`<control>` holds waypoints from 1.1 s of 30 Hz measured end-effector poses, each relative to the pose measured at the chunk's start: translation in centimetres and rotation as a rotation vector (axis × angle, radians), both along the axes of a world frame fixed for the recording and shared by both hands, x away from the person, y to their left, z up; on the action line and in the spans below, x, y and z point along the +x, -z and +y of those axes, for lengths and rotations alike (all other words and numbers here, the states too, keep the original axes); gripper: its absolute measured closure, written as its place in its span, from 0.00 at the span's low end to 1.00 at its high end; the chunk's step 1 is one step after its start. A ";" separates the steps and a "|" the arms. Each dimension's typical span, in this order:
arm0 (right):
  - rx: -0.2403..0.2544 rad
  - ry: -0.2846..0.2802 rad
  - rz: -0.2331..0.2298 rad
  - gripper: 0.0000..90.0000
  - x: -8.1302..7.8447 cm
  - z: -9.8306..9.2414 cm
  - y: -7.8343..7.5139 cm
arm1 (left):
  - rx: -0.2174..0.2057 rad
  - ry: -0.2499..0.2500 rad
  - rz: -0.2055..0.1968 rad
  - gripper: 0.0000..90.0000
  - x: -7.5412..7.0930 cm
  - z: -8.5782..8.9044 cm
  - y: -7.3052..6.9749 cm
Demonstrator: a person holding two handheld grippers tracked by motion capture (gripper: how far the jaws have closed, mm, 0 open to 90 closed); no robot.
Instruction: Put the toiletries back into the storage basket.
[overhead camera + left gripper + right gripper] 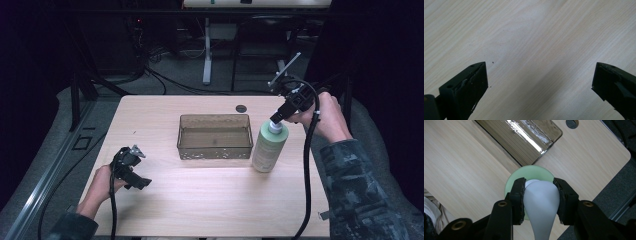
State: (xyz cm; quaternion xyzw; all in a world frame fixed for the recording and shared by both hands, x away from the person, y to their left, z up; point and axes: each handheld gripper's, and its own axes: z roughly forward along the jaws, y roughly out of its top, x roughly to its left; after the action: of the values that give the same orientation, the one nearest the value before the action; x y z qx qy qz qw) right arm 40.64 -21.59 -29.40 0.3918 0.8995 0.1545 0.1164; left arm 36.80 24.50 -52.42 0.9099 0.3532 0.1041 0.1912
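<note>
**Right gripper clamps pump bottle beside empty bin**

Pale green pump bottle (269, 146) stands upright on the wooden table (200, 200), just right of the clear brown plastic bin (215, 136), close to its right wall; touching or not, can't tell. Bin looks empty, bare ribbed floor visible. Right gripper (539, 197) comes down from above, jaws closed on the bottle's white pump head (541, 202). Left gripper (131, 167) sits low at the table's near-left, well apart from the bin, jaws spread wide over bare wood, holding nothing.
</note>
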 end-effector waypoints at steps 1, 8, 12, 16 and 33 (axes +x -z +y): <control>0.000 0.000 -0.002 0.70 0.0 0.0 -0.1 | 0.001 0.001 0.000 0.00 0.0 0.0 0.0; -0.005 0.001 -0.006 0.70 0.0 0.0 -1.0 | -0.001 0.001 0.001 0.00 0.0 0.0 0.0; -0.004 0.004 -0.009 0.70 0.0 0.0 -1.4 | -0.002 0.000 0.001 0.00 0.0 0.0 0.0; -0.009 0.001 -0.011 0.70 0.1 0.0 -1.6 | -0.001 0.001 0.001 0.00 0.0 0.0 0.0; -0.019 0.000 -0.025 0.70 0.1 0.3 -3.4 | -0.002 0.002 0.005 0.00 0.0 0.0 0.0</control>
State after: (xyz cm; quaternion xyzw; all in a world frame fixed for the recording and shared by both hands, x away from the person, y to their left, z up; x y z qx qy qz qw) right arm 40.74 -21.25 -25.98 0.3886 0.8995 0.1510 0.1311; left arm 36.85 24.52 -52.43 0.9104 0.3528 0.1012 0.1913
